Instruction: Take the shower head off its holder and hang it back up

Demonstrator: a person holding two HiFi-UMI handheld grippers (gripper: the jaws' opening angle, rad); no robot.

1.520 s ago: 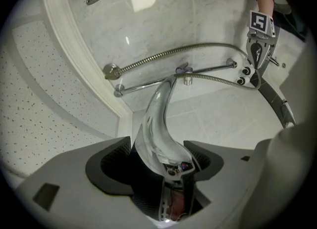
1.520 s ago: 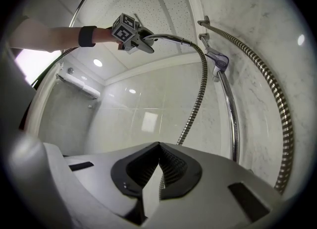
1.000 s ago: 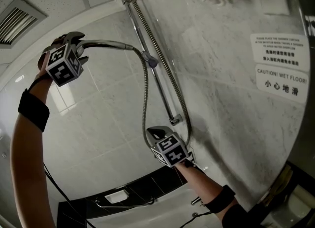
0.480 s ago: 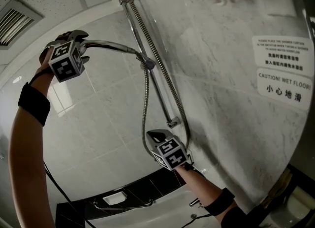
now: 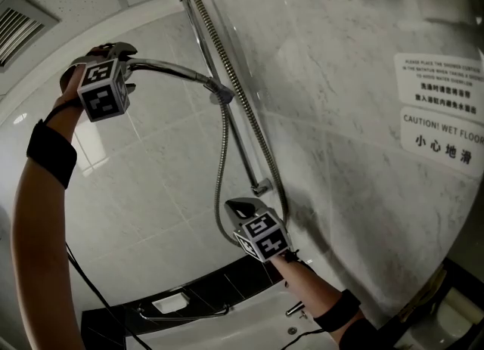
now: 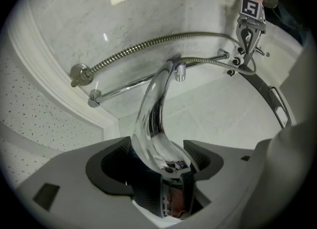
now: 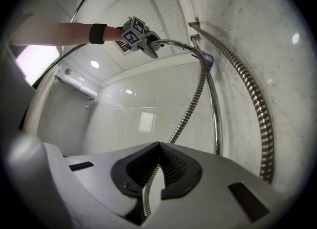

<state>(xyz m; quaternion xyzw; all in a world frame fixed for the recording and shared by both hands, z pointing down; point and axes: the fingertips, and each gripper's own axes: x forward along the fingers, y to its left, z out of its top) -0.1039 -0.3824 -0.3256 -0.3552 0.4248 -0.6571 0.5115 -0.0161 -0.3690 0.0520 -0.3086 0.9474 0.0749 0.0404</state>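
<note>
Left tongs (image 5: 127,58) nearer rail (image 5: 243,144), clasping showerhead (image 5: 162,66); right tongs (image 5: 240,207) clasping hose (image 5: 221,159); "WET FLOOR!" sign (image 5: 442,133)

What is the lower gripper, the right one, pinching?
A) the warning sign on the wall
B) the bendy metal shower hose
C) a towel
B: the right gripper has its jaws shut on the metal hose, which runs up from between them.

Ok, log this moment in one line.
left gripper: shut on shower head | right gripper: shut on hose | handle end by rail, seating unclear
</note>
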